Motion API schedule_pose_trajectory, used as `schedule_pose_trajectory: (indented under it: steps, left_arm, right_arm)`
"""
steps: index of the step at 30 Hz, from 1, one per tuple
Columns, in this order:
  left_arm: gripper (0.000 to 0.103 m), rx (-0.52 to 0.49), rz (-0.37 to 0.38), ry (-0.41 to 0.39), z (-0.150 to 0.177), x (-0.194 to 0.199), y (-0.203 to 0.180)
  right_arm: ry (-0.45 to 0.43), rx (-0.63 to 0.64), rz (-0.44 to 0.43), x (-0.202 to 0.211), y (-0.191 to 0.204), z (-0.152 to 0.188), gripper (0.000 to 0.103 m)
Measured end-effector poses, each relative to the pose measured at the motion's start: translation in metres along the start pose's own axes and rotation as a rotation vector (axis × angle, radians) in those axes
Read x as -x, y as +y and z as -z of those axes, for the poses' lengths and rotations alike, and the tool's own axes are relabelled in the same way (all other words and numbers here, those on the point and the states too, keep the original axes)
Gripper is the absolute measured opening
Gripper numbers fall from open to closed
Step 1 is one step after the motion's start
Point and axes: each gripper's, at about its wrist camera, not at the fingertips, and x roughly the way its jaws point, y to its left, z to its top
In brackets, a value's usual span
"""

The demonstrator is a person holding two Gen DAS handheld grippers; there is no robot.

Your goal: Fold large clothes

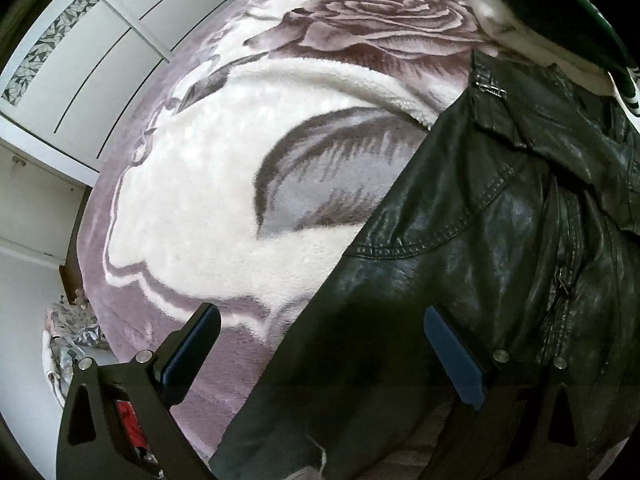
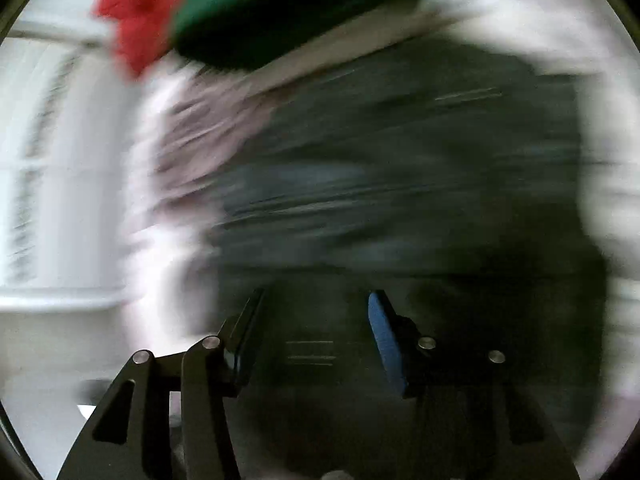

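Note:
A black leather jacket [image 1: 480, 240] lies spread on a plush rose-patterned blanket [image 1: 200, 200], its collar, stitched shoulder seam and zip showing at the right. My left gripper [image 1: 322, 312] points down over the jacket's left edge, open wide, with one finger over the blanket, the other over the leather, and nothing held. The right wrist view is heavily motion-blurred. In it the jacket [image 2: 400, 180] is a dark mass, and my right gripper [image 2: 316, 298] stands open above it with nothing visible between its blue pads.
A green garment [image 1: 560, 0] on something white [image 1: 496, 12] sits beyond the jacket's collar, also seen as green cloth [image 2: 288, 12] beside red cloth [image 2: 136, 12]. White wardrobe doors [image 1: 80, 60] stand to the left of the bed. Patterned bedding [image 1: 72, 340] lies low at the left.

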Motion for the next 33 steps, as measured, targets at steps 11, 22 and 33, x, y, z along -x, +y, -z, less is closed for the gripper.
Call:
schedule_pose_trajectory:
  steps: [11, 22, 33]
  left_arm:
    - [0.103, -0.034, -0.125, 0.038, 0.020, -0.005, -0.017]
    - [0.103, 0.175, -0.040, 0.149, 0.056, -0.007, 0.057]
    - [0.103, 0.452, 0.279, 0.281, 0.167, -0.049, 0.156]
  right_arm:
    - [0.055, -0.118, 0.206, -0.053, -0.157, -0.011, 0.027]
    - [0.115, -0.125, 0.019, 0.009, -0.154, 0.027, 0.040]
    - [0.256, 0.040, -0.109, -0.033, -0.021, 0.085, 0.041]
